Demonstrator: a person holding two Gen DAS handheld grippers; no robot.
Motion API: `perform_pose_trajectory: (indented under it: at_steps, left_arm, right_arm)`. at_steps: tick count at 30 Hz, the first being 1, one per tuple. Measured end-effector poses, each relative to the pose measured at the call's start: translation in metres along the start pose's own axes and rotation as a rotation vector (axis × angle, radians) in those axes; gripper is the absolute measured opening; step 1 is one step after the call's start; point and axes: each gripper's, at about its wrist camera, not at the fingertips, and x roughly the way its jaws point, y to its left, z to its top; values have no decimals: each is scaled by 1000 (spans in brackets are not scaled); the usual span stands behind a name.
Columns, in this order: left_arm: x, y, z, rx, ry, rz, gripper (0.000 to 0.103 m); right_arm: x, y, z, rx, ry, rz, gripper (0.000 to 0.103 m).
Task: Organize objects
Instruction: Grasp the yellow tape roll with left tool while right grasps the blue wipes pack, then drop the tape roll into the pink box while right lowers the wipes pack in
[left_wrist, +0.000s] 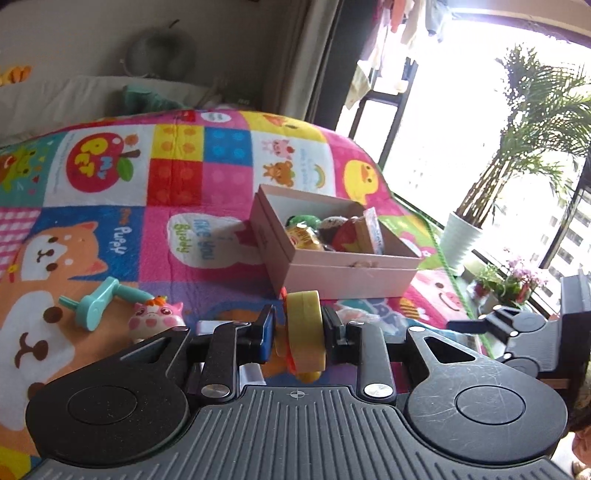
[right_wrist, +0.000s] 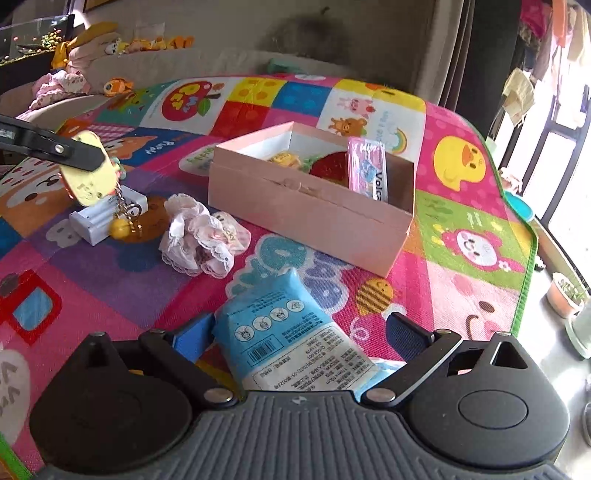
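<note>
Your left gripper (left_wrist: 298, 334) is clamped on a yellow keychain charm (left_wrist: 304, 328), held clear of the play mat (left_wrist: 221, 236); the right wrist view shows it hanging at about 9 o'clock, a small yellow ball (right_wrist: 119, 227) and a ring dangling below on a chain. You appear to be mid-carry, with the pink box (left_wrist: 332, 275) as the likely drop point. From the left gripper the box sits at roughly 1 o'clock, near but not touching, already holding several toys and a pink packet (right_wrist: 367, 168) standing against its far wall.

The charm is a flat disc gripped across its faces, so its edge points toward the box and its broad sides face the pads. With chain and ball hanging, the long axis of the whole piece runs close to vertical.

The next move calls for lifting high enough that the dangling ball clears the near wall, then bringing the charm over the box's open space before parting the jaws.

Your right gripper (right_wrist: 301, 334) has its jaws apart, straddling a blue tissue pack (right_wrist: 284, 332) without visibly pinching it. The pack lies flat on the mat, its long axis running from you toward 12 o'clock, its narrow end pointing at the box. Still on the mat are a white lacy cloth (right_wrist: 199, 236), a white charger (right_wrist: 96, 218), a teal crank toy (left_wrist: 98, 302) and a pink pig figure (left_wrist: 157, 315).
</note>
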Motion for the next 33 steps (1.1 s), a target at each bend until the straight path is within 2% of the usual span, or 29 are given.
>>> perform_pose_trajectory:
  at_steps: [2,3,5,8,10,13,15,17,19,21,23,25,27,30,31,33]
  left_arm:
    - [-7,-1,4,1,-6,-16,30]
    - [-11,-3,7,1,-5,-29,30]
    - [-14,-8,11,19,10,-64,30]
    - [-12,-20,21,46,27,-108,30]
    - [-5,-26,38,70,7,-113,30]
    - [17,-37,75,105,-90,-97,30]
    - [41,-38,102,78,-148,-92,30]
    - [76,-35,124,15,-145,-79,30]
    - [110,-32,136,-11,-94,-39,33]
    - [126,-30,133,13,-99,-1,31]
    - [120,-23,126,6,-137,31,31]
    - [105,-9,118,-33,-166,15,31]
    - [87,4,106,-68,-177,3,31]
    - [64,20,80,-75,-151,2,31]
    - [59,24,70,-78,-137,-1,31]
    - [51,32,47,-98,-105,-12,31]
  right_arm:
    - [-1,4,1,-10,20,25,74]
    - [-5,7,2,-11,23,37,62]
    - [-13,6,7,23,29,80,54]
    - [-34,-2,19,69,-15,147,54]
    - [-49,-11,29,91,-68,157,54]
    - [-65,-27,46,116,-154,139,54]
    - [-69,-37,57,132,-195,104,54]
    - [-69,-47,64,157,-218,76,54]
    - [-66,-55,70,176,-226,45,54]
    - [-61,-64,77,197,-221,12,54]
    - [-55,-74,85,216,-221,-15,54]
    - [-47,-86,96,250,-217,-10,54]
    - [-34,-99,113,314,-208,33,54]
    - [-7,-109,142,382,-190,93,54]
    - [5,-108,154,370,-186,91,54]
    - [30,-105,177,313,-186,29,54]
